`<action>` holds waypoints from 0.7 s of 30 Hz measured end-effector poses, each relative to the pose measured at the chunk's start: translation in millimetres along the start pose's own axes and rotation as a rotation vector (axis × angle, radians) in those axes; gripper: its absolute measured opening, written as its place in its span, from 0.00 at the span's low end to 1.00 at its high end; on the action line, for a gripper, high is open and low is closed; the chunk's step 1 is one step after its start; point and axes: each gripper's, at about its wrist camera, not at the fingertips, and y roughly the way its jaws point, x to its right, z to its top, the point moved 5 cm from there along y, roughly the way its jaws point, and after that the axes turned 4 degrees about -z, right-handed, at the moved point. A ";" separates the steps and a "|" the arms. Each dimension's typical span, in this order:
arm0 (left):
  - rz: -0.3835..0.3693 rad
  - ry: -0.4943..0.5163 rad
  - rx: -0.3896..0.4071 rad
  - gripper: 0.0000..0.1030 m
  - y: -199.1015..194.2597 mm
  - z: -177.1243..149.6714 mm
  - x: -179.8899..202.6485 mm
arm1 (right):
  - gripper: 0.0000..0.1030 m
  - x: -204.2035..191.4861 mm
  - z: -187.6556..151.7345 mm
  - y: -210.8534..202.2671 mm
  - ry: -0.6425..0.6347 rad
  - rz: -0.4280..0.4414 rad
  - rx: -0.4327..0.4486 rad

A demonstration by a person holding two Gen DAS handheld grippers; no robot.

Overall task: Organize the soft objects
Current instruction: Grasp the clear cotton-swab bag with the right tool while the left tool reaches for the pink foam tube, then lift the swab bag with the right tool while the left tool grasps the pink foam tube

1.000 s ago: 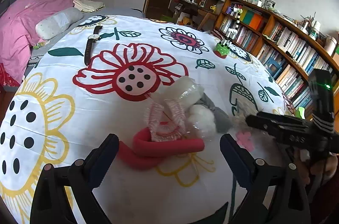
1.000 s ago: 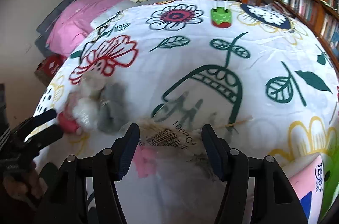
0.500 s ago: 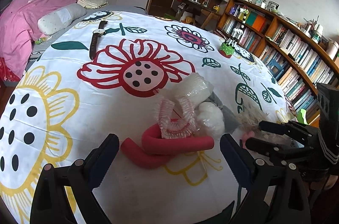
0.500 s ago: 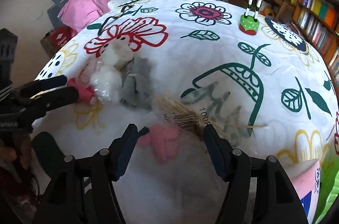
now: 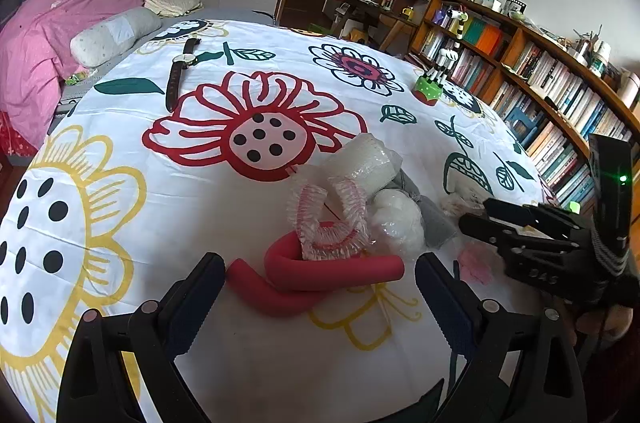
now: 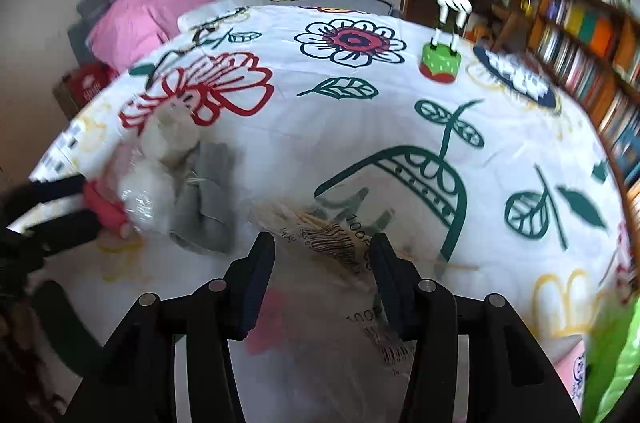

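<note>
Between the closing jaws of my right gripper (image 6: pixel 322 263) lies a clear plastic bag (image 6: pixel 332 287) with a barcode and print of which I can read only "100"; the pads do not yet press it, and something pink (image 6: pixel 266 319) shows beneath. Just left of it lie a grey cloth (image 6: pixel 208 199) and white wadding (image 6: pixel 148 183). My left gripper (image 5: pixel 316 283) stands wide, empty, with the red foam tube (image 5: pixel 320 273) just ahead and a frilly clear cap (image 5: pixel 328 215) upon it. All rest on the flowered sheet (image 5: pixel 120 223).
</note>
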 end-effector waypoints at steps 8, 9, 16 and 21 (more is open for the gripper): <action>0.006 0.005 -0.002 0.95 -0.2 0.3 1.9 | 0.10 14.4 8.2 -7.8 0.134 0.057 0.016; 0.006 0.008 -0.002 0.95 -0.2 0.4 2.3 | 0.10 16.7 8.4 -11.8 0.150 0.061 0.028; 0.014 0.023 0.005 0.92 1.1 0.5 2.9 | 0.10 26.7 13.3 -50.6 0.249 0.124 0.127; 0.032 0.036 0.001 0.90 5.2 0.0 2.7 | 0.10 26.4 14.9 -81.0 0.282 0.153 0.196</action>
